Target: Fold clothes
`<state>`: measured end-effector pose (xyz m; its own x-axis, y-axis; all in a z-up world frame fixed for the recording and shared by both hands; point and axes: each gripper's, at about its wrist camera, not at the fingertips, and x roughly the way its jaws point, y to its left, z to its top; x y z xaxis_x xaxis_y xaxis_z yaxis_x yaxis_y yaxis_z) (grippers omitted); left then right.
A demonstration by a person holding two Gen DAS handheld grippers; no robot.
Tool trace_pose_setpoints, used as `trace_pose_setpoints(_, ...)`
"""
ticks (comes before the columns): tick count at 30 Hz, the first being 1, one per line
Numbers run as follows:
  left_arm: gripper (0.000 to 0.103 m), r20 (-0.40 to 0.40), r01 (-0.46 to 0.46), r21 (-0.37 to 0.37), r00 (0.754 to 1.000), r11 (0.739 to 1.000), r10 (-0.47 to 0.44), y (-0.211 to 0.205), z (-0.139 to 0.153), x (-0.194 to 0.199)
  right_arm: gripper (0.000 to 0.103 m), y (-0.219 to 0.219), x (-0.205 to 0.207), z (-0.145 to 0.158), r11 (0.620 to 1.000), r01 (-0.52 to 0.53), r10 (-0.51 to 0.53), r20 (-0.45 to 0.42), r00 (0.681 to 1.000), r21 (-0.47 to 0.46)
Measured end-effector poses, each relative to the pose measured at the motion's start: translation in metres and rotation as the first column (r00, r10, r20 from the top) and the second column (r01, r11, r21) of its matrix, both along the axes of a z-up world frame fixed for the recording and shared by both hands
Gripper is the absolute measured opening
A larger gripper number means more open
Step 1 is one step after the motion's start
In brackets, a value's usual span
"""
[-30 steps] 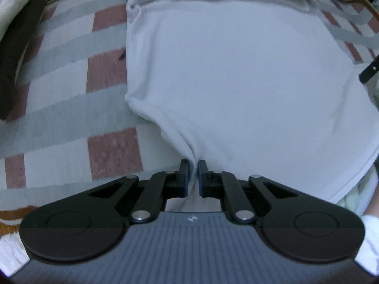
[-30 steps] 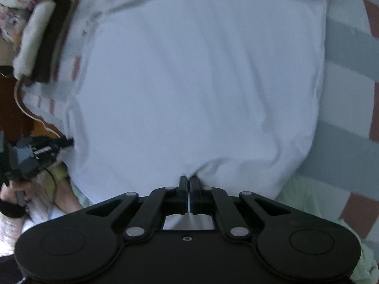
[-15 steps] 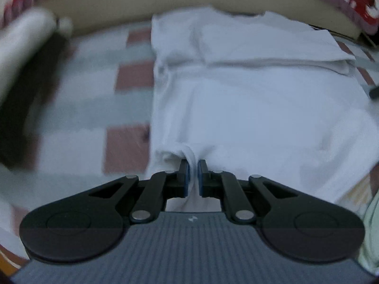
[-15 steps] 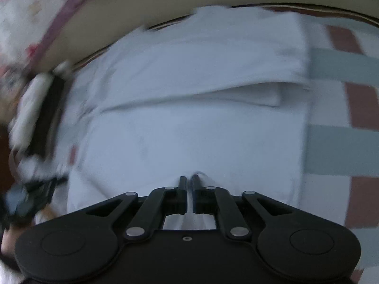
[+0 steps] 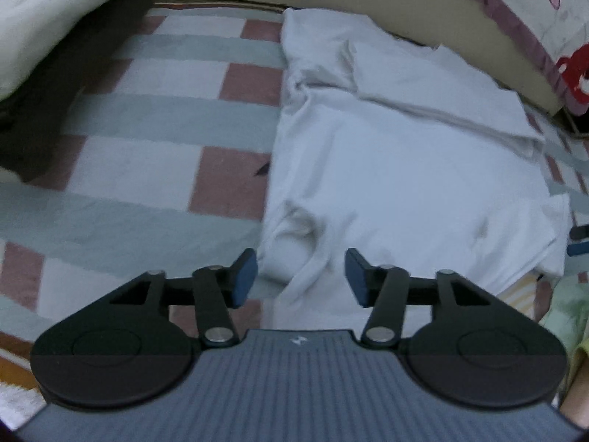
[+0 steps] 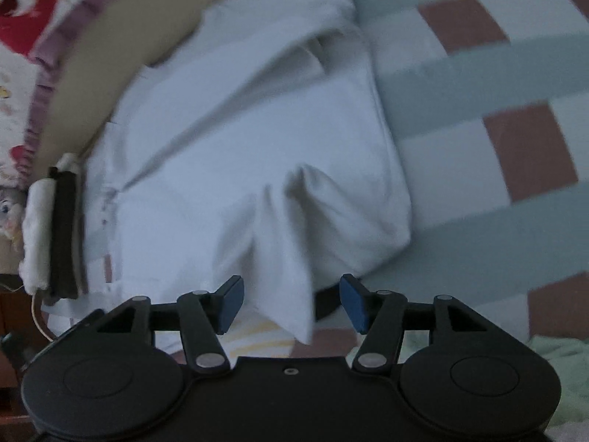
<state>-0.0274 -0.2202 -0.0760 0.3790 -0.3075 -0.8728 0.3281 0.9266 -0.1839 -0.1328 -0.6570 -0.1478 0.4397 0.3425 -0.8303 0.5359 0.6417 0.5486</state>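
Now both tongs wide, empty; white shirt [image 5: 405, 184] on checked bedspread [image 5: 147, 147], hem seemingly between pads.

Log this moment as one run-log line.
fold clothes | left gripper: jaws open | right gripper: jaws open | white shirt: released, on checked blanket

A checked bedcover [image 5: 154, 118] in white, grey-green and dull red fills the left. A cream and dark roll [image 5: 55, 37], perhaps bedding, lies upper left. A patterned pillow [image 5: 545, 18] sits upper right.
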Motion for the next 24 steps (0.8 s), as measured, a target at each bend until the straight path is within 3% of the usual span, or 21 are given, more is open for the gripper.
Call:
trace_pose_setpoints(6,0.056,-0.081,0.033,0.066,0.996,0.997,-0.028,0.001,-0.026,0.0,0.063,-0.004,0.005,-0.017,0.999,-0.027,0.028,-0.054,0.998,0.017)
trace_pose_setpoints(11,0.056,-0.113,0.044,0.089,0.993,0.995,-0.034,-0.002,-0.039,0.004,0.063,0.005,0.012,-0.028,0.996,-0.088,0.09,-0.112,0.99,0.022)
trace_pose_setpoints(14,0.057,-0.089,0.052,0.101,0.995,0.994,-0.043,-0.009,-0.041,0.003,0.06,0.004,0.012,-0.032,0.995,-0.084,0.089,-0.095,0.992,0.053)
trace_pose_setpoints(16,0.061,-0.074,0.057,0.109,0.996,0.992,-0.049,-0.014,-0.042,0.003,0.032,0.004,0.015,-0.039,0.989,-0.1,0.109,-0.08,0.991,0.11)
trace_pose_setpoints(18,0.072,-0.058,0.062,0.117,0.997,0.991,-0.055,-0.019,-0.043,0.002,0.011,0.007,0.017,-0.045,0.976,-0.118,0.127,-0.041,0.991,0.182)
trace_pose_setpoints(20,0.075,-0.042,0.066,0.125,0.997,0.99,-0.062,-0.024,-0.044,0.001,0.01,0.005,0.017,-0.043,0.97,-0.116,0.116,0.013,0.993,0.212)
trace_pose_setpoints(22,0.059,-0.027,0.071,0.132,0.997,0.989,-0.068,-0.029,-0.045,0.001,0.01,0.003,0.015,-0.036,0.967,-0.106,0.092,0.07,0.993,0.231)
trace_pose_setpoints(23,0.021,-0.018,0.077,0.115,0.997,0.99,-0.075,-0.029,-0.039,-0.002,0.009,0.0,0.01,-0.028,0.968,-0.096,0.074,0.102,0.992,0.232)
trace_pose_setpoints(24,0.004,-0.008,0.082,0.099,0.997,0.992,-0.082,-0.029,-0.032,-0.004,0.009,-0.004,0.005,-0.018,0.969,-0.085,0.055,0.133,0.99,0.234)
